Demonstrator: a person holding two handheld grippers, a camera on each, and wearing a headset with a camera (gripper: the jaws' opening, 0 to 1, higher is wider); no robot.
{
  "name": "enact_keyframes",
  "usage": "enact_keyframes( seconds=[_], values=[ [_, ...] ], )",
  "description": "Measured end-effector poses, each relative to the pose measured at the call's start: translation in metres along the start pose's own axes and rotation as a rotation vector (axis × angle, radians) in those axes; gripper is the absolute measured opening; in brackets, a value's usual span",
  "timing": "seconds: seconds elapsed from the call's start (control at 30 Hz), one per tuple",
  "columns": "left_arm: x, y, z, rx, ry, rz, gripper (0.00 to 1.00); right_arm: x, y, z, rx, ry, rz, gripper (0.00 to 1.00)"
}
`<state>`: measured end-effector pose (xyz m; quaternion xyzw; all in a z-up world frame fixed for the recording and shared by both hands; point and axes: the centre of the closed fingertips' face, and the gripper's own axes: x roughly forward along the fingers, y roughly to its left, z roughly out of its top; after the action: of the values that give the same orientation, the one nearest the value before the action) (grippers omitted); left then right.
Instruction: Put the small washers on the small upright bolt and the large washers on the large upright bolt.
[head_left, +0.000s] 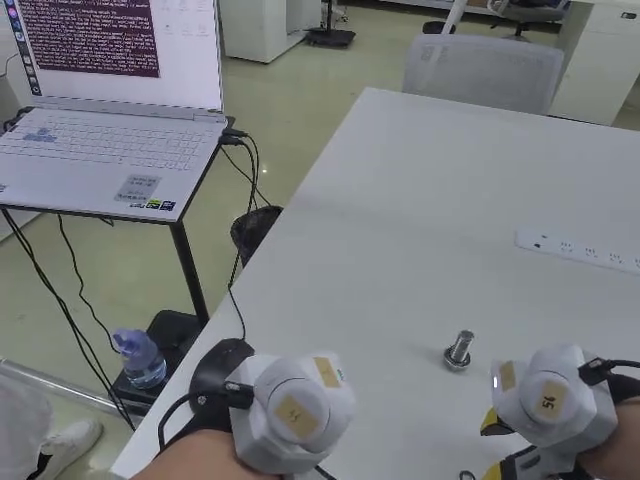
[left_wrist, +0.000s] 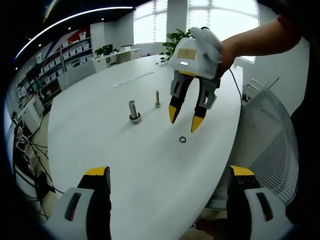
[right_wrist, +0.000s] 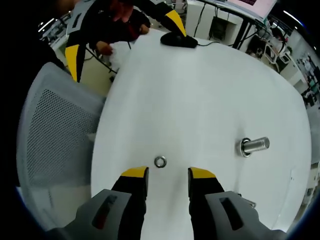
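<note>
My right gripper (right_wrist: 168, 174) has its fingers (right_wrist: 134, 182) spread apart with nothing held. They are grey moulded plastic ending in yellow tips. Just ahead of the gap, a little toward one finger, a washer (right_wrist: 160, 161) lies flat on the surface (right_wrist: 200, 100), a thin ring of bright metal, untouched. In the left gripper view those fingers point down and the washer sits just below their tips. My left gripper (left_wrist: 170, 172) is spread wide too and empty, its fingers (left_wrist: 97, 192) by the surface's edge, well apart from the washer.

The surface is smooth matt white with a rounded edge. The large bolt (right_wrist: 255, 145) stands upright well to one side of the washer, a stubby steel cylinder on a broader base. The small bolt (left_wrist: 158, 99), a thin upright pin, stands near the large one, beyond it in the left gripper view.

A chair (right_wrist: 55, 130) with a grey mesh back sits against the edge beside me. A black corded mouse (right_wrist: 178, 41) lies at the edge near my left gripper. A white power strip (head_left: 580, 250) lies farther along the surface, and a white laptop (head_left: 110, 150) rests on a black-legged stand beside it.
</note>
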<state>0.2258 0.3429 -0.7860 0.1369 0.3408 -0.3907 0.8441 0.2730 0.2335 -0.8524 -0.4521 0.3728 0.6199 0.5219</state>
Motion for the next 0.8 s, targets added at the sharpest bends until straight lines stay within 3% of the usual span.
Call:
enact_keyframes(
  seconds=[0.33, 0.8],
  values=[
    [0.0, 0.002, 0.0, 0.001, 0.002, 0.014, 0.96, 0.023, 0.007, -0.004, -0.018, 0.018, 0.01, 0.31],
    [-0.005, 0.004, -0.003, 0.013, 0.009, 0.028, 0.93, 0.029, 0.007, -0.003, -0.027, 0.029, 0.01, 0.26]
  ],
)
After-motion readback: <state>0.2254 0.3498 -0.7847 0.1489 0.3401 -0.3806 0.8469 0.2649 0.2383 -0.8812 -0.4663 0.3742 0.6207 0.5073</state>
